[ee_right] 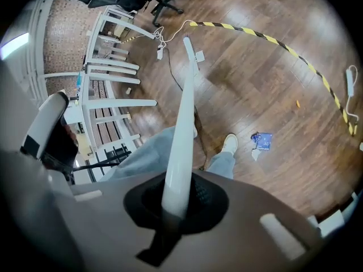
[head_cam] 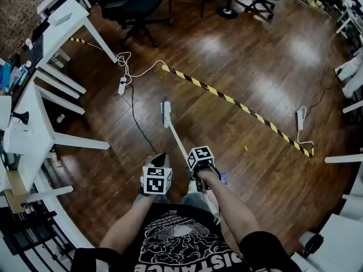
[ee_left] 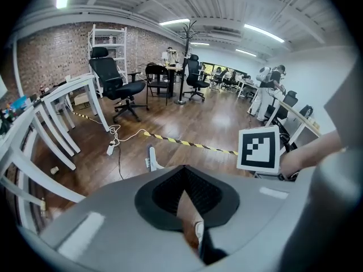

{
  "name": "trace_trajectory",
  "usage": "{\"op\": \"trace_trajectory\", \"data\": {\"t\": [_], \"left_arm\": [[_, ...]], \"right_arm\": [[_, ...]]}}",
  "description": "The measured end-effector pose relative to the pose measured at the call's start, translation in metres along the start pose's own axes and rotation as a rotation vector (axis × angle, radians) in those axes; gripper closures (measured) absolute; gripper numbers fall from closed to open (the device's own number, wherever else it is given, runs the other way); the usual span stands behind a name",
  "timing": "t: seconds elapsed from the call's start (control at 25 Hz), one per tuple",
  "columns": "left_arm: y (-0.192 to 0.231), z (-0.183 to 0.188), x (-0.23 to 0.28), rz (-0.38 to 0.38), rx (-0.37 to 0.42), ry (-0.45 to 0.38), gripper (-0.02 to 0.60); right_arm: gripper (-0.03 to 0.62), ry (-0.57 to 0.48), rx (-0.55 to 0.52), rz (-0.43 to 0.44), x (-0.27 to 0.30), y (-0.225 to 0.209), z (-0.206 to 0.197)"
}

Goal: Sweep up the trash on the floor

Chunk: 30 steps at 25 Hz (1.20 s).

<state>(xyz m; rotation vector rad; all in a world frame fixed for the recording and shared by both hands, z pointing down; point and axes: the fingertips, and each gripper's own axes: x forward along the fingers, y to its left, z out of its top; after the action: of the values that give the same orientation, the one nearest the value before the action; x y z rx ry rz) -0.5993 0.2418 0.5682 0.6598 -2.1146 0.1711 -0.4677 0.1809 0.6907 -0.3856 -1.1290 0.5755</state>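
In the head view the right gripper (head_cam: 194,168) holds a white broom (head_cam: 177,137) whose head rests on the wooden floor (head_cam: 255,55) near the striped tape (head_cam: 238,103), while the left gripper (head_cam: 157,163) hangs just beside it; a small orange scrap (head_cam: 245,148) lies short of the tape and a blue wrapper (head_cam: 224,179) lies by the right gripper. The left gripper view shows its fingers pressed almost together, with only a sliver of floor between them. The right gripper view shows its fingers pinching the broom handle, the blue wrapper lying near a pale shoe (ee_right: 229,143).
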Motion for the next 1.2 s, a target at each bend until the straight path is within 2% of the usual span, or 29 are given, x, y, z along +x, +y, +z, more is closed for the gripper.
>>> {"op": "trace_trajectory", "data": {"t": [0.24, 0.36, 0.6, 0.76, 0.88, 1.0, 1.12, 1.2], "left_arm": [[0.067, 0.035, 0.030, -0.062, 0.049, 0.015, 0.575], [0.106, 0.056, 0.046, -0.087, 0.074, 0.028, 0.575], [0.172, 0.081, 0.083, -0.133, 0.141, 0.098, 0.575], [0.200, 0.095, 0.102, -0.166, 0.201, 0.126, 0.575], [0.213, 0.104, 0.113, -0.184, 0.230, 0.130, 0.575], [0.219, 0.105, 0.123, -0.200, 0.243, 0.146, 0.575], [0.207, 0.103, 0.133, -0.238, 0.270, 0.166, 0.575], [0.196, 0.098, 0.137, -0.267, 0.295, 0.180, 0.575]], "right_arm": [[0.594, 0.007, 0.071, 0.054, 0.030, 0.054, 0.079], [0.594, -0.006, 0.119, 0.114, 0.041, 0.089, 0.124], [0.591, -0.061, 0.234, 0.308, 0.061, 0.160, 0.212], [0.591, -0.097, 0.345, 0.453, 0.073, 0.184, 0.258], [0.591, -0.105, 0.438, 0.557, 0.077, 0.188, 0.278], [0.594, -0.123, 0.532, 0.631, 0.087, 0.182, 0.276], [0.594, -0.171, 0.625, 0.730, 0.090, 0.173, 0.269], [0.594, -0.188, 0.648, 0.759, 0.091, 0.166, 0.262]]}}
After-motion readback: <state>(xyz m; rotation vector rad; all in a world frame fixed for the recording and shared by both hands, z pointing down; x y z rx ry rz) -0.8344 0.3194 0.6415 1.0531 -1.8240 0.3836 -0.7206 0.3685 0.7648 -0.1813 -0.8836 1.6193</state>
